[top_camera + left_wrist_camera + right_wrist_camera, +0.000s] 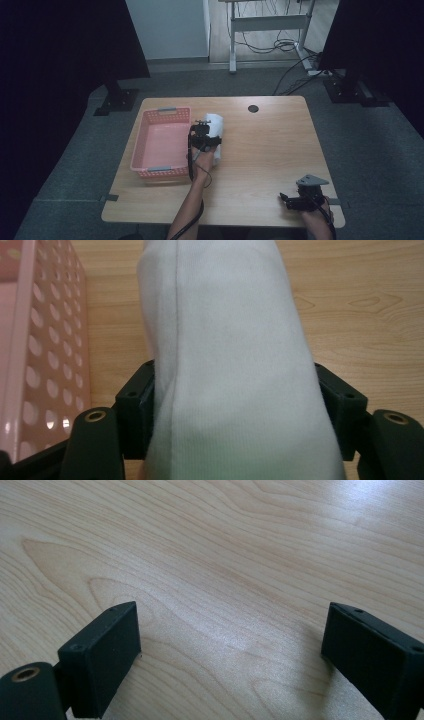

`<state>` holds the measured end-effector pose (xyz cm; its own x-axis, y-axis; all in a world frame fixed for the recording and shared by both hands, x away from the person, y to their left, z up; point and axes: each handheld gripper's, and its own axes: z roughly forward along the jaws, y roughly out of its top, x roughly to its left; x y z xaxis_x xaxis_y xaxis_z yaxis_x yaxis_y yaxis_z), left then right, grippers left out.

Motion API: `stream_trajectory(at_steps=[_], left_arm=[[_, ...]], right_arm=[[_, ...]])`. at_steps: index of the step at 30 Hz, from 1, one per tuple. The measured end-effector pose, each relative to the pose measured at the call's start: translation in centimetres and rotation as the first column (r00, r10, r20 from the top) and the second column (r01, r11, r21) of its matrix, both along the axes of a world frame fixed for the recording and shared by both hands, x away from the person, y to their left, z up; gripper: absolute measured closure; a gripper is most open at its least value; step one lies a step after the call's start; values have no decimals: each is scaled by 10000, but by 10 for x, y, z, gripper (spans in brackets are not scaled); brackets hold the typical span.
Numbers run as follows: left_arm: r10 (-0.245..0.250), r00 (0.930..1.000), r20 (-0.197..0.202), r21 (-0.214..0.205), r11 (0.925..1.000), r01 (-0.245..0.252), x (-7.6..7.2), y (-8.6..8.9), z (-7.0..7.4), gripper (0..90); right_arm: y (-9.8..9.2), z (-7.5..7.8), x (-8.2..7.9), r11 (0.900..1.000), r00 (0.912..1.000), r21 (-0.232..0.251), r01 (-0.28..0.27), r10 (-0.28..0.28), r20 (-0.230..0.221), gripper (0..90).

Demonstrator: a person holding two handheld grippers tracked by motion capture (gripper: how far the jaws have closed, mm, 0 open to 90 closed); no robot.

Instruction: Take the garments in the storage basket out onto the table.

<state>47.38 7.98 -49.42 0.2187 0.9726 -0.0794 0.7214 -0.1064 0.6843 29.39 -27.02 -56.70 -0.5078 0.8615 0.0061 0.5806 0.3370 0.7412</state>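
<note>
In the high view, the pink basket [161, 145] stands on the left part of the wooden table [265, 150]. Just beside the basket's right wall lies a white cloth [216, 131], a rolled or folded piece running away from the person. The left gripper [202, 136] sits over the cloth on the side facing the basket; from this height the cloth's shape under the hand is hard to make out, though it seems to reach back toward the wrist. The right gripper [292, 200] rests well away from the basket, near the table's front right corner.

In the left gripper view, the white cloth [225, 365] rises between the two black jaws, which are drawn in against its sides and clamp it. The cloth stretches straight ahead of the claw, and the basket's [42, 345] perforated pink wall runs close by on the cloth's left, with a strip of bare table [360, 310] between them and more table on the far side.

In the right gripper view, the jaws stand wide apart over bare wood [225, 570], nothing between them.
</note>
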Motion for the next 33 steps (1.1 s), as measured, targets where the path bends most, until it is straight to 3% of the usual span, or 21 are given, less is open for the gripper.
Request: stream_trajectory(at_steps=[22,33], left_arm=[[42,9997,-250,159,9999,-38,3,-1,-6,274],[-150,9999,36,210,9997,149,2,-3,1,121]], right_arm=[[0,0,0,10000,10000,2,-11,11,-2,82],[0,0,0,10000,10000,1,-13,13,-4,82]])
